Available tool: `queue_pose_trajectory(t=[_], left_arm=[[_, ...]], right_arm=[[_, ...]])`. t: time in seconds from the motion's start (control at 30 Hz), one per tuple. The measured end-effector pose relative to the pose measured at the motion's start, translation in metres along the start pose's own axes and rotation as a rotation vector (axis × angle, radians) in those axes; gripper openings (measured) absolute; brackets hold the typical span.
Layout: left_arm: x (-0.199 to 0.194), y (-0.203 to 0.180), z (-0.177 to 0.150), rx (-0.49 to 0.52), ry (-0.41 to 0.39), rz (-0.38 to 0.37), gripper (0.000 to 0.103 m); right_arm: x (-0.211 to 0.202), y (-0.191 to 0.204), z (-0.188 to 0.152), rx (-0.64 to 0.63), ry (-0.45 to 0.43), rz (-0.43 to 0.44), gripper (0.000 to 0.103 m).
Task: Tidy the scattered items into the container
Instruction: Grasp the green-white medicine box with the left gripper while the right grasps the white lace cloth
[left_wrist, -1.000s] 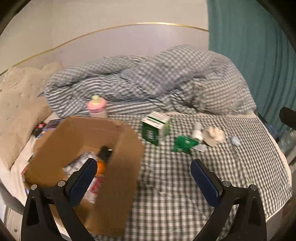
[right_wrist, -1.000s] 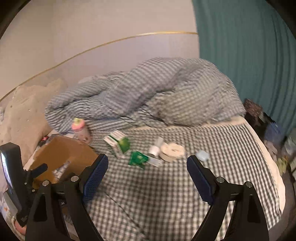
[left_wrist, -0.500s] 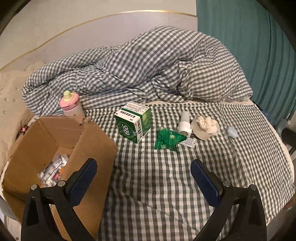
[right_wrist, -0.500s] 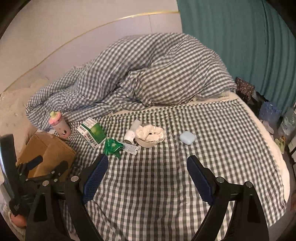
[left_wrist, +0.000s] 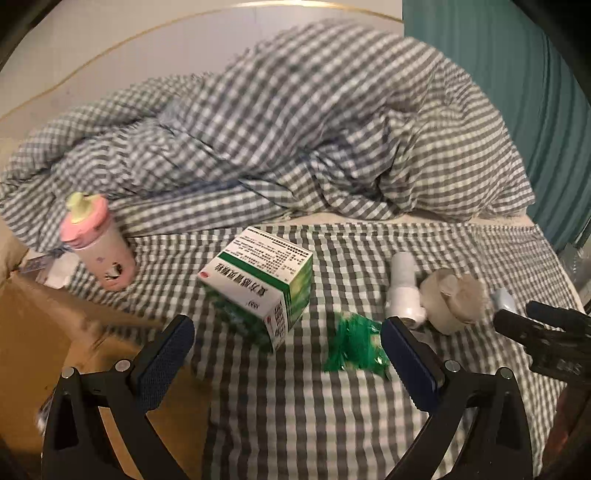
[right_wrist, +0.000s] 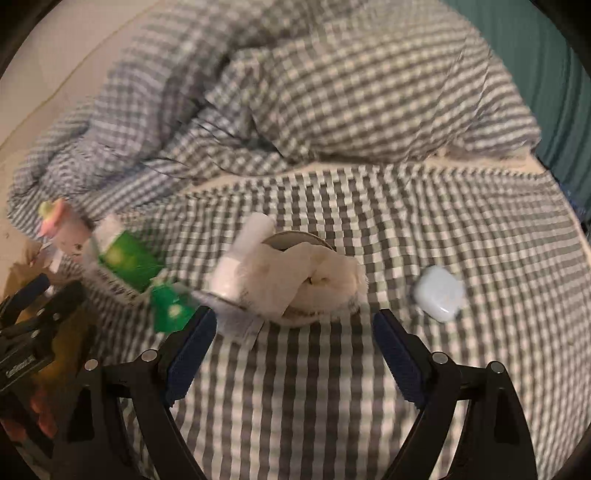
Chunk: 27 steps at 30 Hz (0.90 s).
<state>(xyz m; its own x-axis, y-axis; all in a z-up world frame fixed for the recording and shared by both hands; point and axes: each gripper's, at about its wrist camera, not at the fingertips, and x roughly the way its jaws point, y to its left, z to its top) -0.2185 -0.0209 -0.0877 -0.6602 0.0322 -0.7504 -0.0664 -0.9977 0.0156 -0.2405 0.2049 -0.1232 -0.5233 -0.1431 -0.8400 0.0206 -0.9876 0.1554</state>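
Scattered items lie on the checked bed sheet. A green and white medicine box (left_wrist: 258, 284) sits just ahead of my open, empty left gripper (left_wrist: 286, 354), with a green crumpled packet (left_wrist: 354, 345) to its right. A white tube (left_wrist: 404, 288), a cream cloth bundle (left_wrist: 452, 295) and a pale blue earbud case (left_wrist: 504, 299) lie further right. The cardboard box (left_wrist: 48, 332) is at the lower left. My open, empty right gripper (right_wrist: 291, 343) hovers just short of the cream bundle (right_wrist: 303, 280), tube (right_wrist: 240, 258) and earbud case (right_wrist: 439, 293).
A pink bottle (left_wrist: 98, 243) stands by the cardboard box's far corner. A rumpled checked duvet (left_wrist: 295, 129) fills the back of the bed. A teal curtain (left_wrist: 517, 74) hangs at the right. The left gripper's body (right_wrist: 29, 332) shows at the right wrist view's left edge.
Both grippers have moved forward and down toward the items. The left one swung away from the cardboard box to the medicine box; the right one closed in on the cream bundle.
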Motion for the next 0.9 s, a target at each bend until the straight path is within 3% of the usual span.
queue_pose_trajectory(t=[0.13, 0.17, 0.23, 0.27, 0.3, 0.47, 0.57, 0.7, 0.83, 0.9], left_arm=[[0.026, 0.008, 0.004, -0.012, 0.023, 0.027, 0.103], [0.03, 0.009, 0.004, -0.009, 0.024, 0.027, 0.103], [0.035, 0.007, 0.004, 0.007, 0.019, 0.032, 0.103], [0.037, 0.006, 0.004, 0.018, 0.014, 0.032, 0.103], [0.039, 0.004, 0.005, 0.03, 0.01, 0.033, 0.103], [0.058, 0.001, 0.007, 0.06, 0.017, 0.075, 0.103], [0.073, 0.004, 0.009, 0.023, 0.047, 0.095, 0.103], [0.088, 0.014, 0.016, -0.035, 0.027, 0.118, 0.103], [0.115, 0.028, 0.016, -0.105, 0.117, 0.043, 0.103], [0.12, 0.029, 0.011, -0.115, 0.137, 0.021, 0.097]], right_arm=[[0.021, -0.001, 0.01, 0.001, 0.014, -0.004, 0.086], [0.024, -0.002, 0.011, 0.004, 0.012, -0.007, 0.08], [0.031, -0.004, 0.014, 0.014, 0.025, 0.004, 0.039], [0.036, -0.005, 0.014, 0.018, 0.047, 0.009, 0.007], [0.04, -0.004, 0.014, 0.018, 0.066, 0.011, 0.003], [0.025, -0.005, 0.01, 0.012, 0.01, 0.01, 0.002], [0.001, -0.008, 0.008, 0.016, -0.035, 0.044, 0.002], [-0.019, -0.008, 0.005, 0.009, -0.061, 0.077, 0.002], [-0.028, -0.007, 0.0, 0.004, -0.07, 0.097, 0.003], [-0.031, -0.007, -0.002, 0.01, -0.07, 0.099, 0.003]])
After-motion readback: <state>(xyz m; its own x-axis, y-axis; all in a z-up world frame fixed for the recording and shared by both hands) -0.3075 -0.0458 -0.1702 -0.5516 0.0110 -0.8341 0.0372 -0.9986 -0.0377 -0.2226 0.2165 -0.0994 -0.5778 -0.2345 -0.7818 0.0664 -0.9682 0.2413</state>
